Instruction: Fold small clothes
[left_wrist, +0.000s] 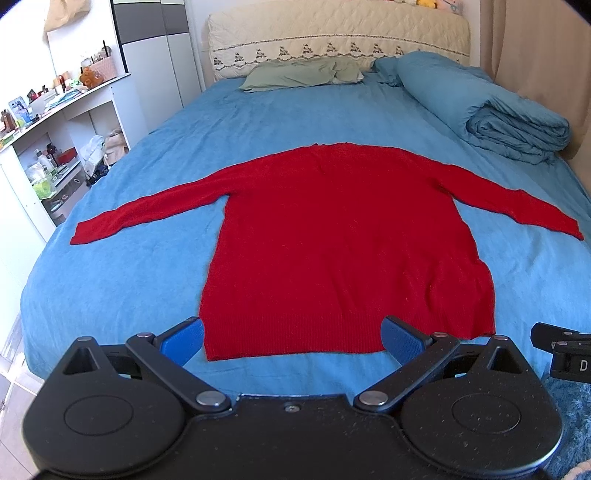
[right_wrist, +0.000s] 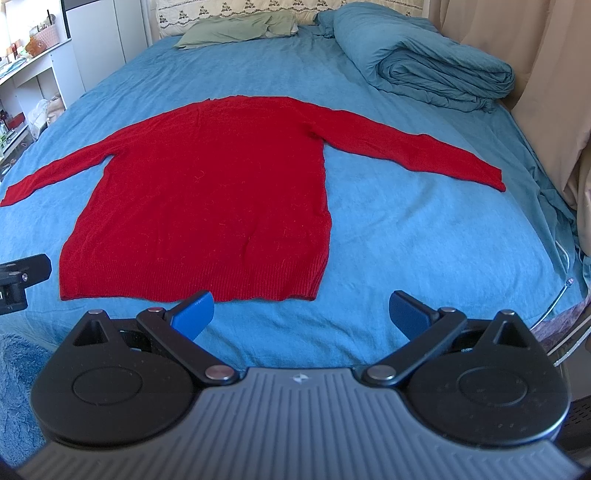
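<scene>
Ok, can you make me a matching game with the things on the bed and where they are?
Things:
1. red knitted long-sleeved sweater
2. pale green flat pillow
3. rolled-up blue quilt
4. left gripper

Places or states:
A. bundled along the bed's right side
B. spread flat, sleeves out, mid-bed
C. open, above the hem
D. against the cream headboard

Pairs: 1-B, 2-D, 3-A, 4-C

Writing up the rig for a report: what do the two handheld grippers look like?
Both have matte black bodies with round housings, black linkage arms on silver pins, and blue textured fingers. The left gripper has a flat black deck; the right gripper a ribbed grey one with a small logo.
</scene>
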